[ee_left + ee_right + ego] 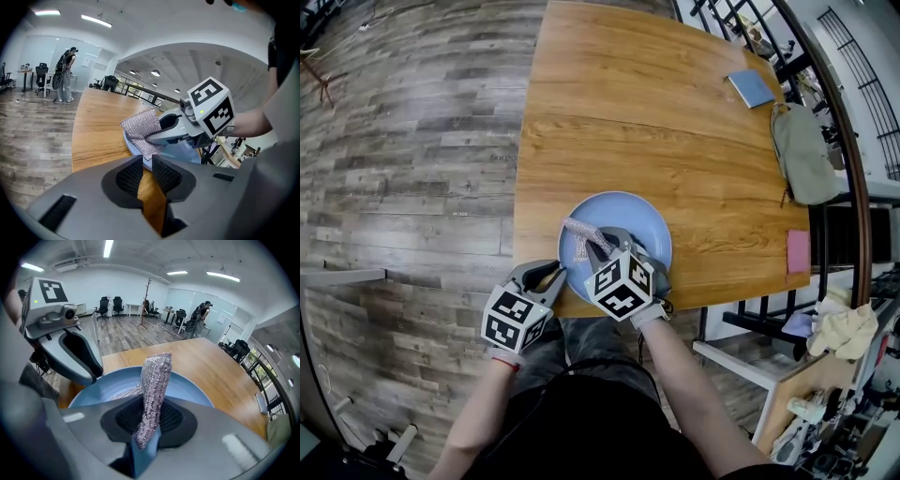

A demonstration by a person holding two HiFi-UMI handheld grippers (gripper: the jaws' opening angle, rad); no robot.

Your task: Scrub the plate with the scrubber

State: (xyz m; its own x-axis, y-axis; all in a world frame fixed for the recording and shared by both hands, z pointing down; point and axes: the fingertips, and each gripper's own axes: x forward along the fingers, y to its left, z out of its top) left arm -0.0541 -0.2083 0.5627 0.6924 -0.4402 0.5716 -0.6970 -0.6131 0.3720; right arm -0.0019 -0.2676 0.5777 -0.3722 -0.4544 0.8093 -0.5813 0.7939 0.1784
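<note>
Currently the scrubber (579, 231), a silvery mesh pad, stands over the near-left part of the blue plate (637, 214). The right gripper (607, 244) reaches over the plate's near rim, and its jaws are clamped tight on the pad. In the right gripper view the scrubber (154, 380) rises as a narrow upright strip from between the right gripper's (147, 420) closed jaws. The plate (112, 385) spreads out behind and below it.

The left gripper (555, 274) sits at the plate's left rim. In its own view the left gripper's (146, 161) jaws are drawn nearly together, pinching the edge of the plate (180, 152), with a sliver of wood showing through the narrow gap lower down. Just past that pinched rim, the scrubber (140, 129) drapes over the plate, held from the right by the other gripper.

Beneath the plate is a wooden table (619, 103), whose near edge runs right under the plate's near rim, so the plate slightly overhangs it toward the person.

Well beyond the plate, to the far right, a small blue book (751, 87) lies flat. To the right of the plate and farther back, a grey-green bag (802, 155) slumps over the table's side. A pink pad (798, 251) lies to the plate's right, well apart from it. Left of the plate there is grey plank floor (403, 169).
</note>
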